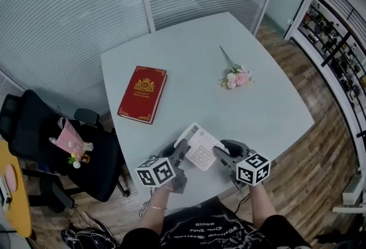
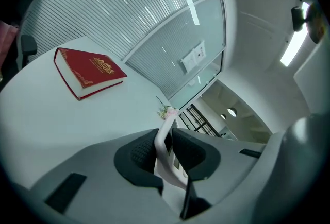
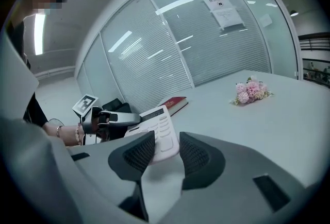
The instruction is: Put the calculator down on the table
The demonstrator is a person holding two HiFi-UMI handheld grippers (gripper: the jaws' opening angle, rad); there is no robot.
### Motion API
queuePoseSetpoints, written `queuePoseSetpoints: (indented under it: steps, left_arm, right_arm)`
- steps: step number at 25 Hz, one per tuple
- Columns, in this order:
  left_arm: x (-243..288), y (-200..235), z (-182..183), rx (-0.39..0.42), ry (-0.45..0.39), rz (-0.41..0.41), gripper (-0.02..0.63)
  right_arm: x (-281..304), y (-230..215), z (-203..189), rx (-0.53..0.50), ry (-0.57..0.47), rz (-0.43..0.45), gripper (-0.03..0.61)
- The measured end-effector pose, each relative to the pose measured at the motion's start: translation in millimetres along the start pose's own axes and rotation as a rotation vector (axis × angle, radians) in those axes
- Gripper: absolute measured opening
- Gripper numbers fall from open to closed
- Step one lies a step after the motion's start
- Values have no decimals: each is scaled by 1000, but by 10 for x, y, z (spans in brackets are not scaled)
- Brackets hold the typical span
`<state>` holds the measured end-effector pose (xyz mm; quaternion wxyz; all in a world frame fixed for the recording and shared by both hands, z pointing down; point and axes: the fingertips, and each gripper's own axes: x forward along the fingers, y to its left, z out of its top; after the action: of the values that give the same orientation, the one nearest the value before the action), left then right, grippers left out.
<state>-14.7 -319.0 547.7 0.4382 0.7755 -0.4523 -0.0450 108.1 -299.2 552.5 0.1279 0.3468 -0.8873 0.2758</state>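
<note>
A white calculator [image 1: 200,149] hangs tilted just above the near edge of the pale table [image 1: 189,53], between my two grippers. My left gripper [image 1: 182,154] pinches its left edge. In the left gripper view the calculator [image 2: 164,140] stands edge-on between the pads, and the gripper [image 2: 165,150] is shut on it. My right gripper [image 1: 221,154] meets its right corner. In the right gripper view the keypad end [image 3: 161,133] sits between the pads of the gripper [image 3: 166,155], which touch it on both sides. The left gripper [image 3: 111,119] shows behind.
A red book [image 1: 143,94] lies on the table's left side and a small pink flower bunch [image 1: 235,77] on its right. A black office chair [image 1: 51,139] with a pink item on it stands left of the table. Glass walls with blinds run behind.
</note>
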Motion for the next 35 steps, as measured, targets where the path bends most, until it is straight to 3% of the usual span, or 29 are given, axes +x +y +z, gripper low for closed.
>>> queuePoseSetpoints:
  steps: [10, 19, 26, 30, 35]
  left_arm:
    - [643, 470, 103, -56, 20, 92, 94]
    - [1058, 815, 29, -100, 86, 126, 95]
    - [1228, 938, 86, -101, 85, 165, 97]
    - [1250, 972, 144, -55, 80, 209, 101]
    - [1279, 942, 113, -37, 99, 205, 108]
  right_arm:
    - [573, -653, 30, 29, 87, 44, 160]
    - [921, -1042, -118, 78, 180, 18, 160]
    - [1086, -1202, -82, 49, 219, -4, 160]
    - [1135, -1250, -115, 41, 249, -12, 160]
    - [1165, -1280, -184, -1, 296, -65, 161]
